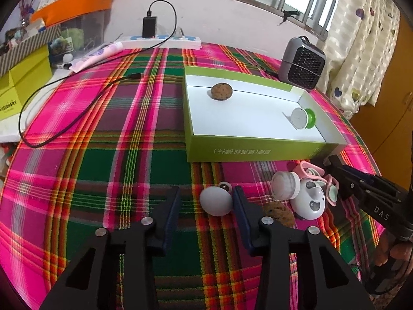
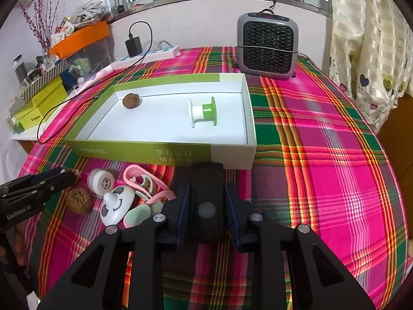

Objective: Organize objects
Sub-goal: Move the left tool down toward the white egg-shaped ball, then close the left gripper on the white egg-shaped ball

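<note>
Tablecloth [image 1: 103,134]: your plaid cloth in pink, green and red fills most of both views.
Box [image 1: 258,152]: the shallow green-and-white box sits in the centre right of your left view, open side up; in your right view it spans the middle.
Fan heater [image 2: 268,49]: grey, upright, in the upper middle of your right view, behind the box's far corner.
Right gripper [image 2: 206,201]: your jaws are clamped on a black block [image 2: 207,180] with a pale round spot on its top (both blue pads press its sides), low in the centre of that view, just in front of the box wall.
Left gripper [image 1: 207,201]: your jaws stand apart around the white egg [image 1: 216,201]; the right pad looks to be touching it, the left pad is clear of it.
Panda toy [image 1: 311,201]: white, lying lower right of your left view, touching the white jar [image 1: 285,187].
Pink clips [image 2: 144,183]: a loose tangle beside the panda.
Spool [image 2: 204,111]: green and white, on its side inside the box, right half.
Walnut in box [image 2: 131,100]: inside the box, left half.
Walnut on cloth [image 2: 77,201]: left of the panda in your right view.
</note>
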The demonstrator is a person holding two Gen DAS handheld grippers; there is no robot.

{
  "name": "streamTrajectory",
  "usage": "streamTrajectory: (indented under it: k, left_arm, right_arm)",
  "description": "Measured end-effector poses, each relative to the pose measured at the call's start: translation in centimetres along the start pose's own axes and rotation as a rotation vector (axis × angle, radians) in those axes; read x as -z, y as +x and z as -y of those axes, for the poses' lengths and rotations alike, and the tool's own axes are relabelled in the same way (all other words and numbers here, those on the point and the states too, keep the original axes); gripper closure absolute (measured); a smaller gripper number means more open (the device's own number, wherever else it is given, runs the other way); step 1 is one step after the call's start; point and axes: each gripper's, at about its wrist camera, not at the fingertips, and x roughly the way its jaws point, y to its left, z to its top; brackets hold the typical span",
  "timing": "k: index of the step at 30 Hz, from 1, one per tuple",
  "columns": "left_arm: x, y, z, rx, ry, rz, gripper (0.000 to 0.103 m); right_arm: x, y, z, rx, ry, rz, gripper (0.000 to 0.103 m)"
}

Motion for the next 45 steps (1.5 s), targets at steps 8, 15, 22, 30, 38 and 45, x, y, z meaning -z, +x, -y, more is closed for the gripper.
streamTrajectory:
  k: [8, 15, 22, 30, 38, 45]
  left_arm:
    - [-0.3, 0.3, 0.1, 0.007, 0.017, 0.006, 0.068]
    - [-0.2, 0.3, 0.3, -0.012, 0.023, 0.012, 0.079]
    - [-0.1, 0.3, 0.2, -0.016, 0.025, 0.013, 0.081]
    - [-0.1, 0.1, 0.3, -0.015, 0.019, 0.019, 0.081]
    - [-0.2, -0.3, 0.6, -0.016, 0.025, 0.029, 0.081]
    - [-0.3, -0.8, 0.9, -0.016, 0.028, 0.038, 0.081]
  right_arm:
    - [0.1, -0.1, -0.1, -0.002, 0.002, -0.001, 0.074]
    - [0.2, -0.2, -0.1, -0.005, 0.007, 0.000, 0.074]
    - [0.2, -0.2, -0.1, -0.006, 0.008, 0.000, 0.074]
    - [0.2, -0.2, 0.0, -0.005, 0.007, 0.001, 0.074]
    - [0.2, -0.4, 0.0, -0.009, 0.010, 0.002, 0.074]
    - [0.0, -0.8, 0.3, -0.014, 0.011, 0.012, 0.074]
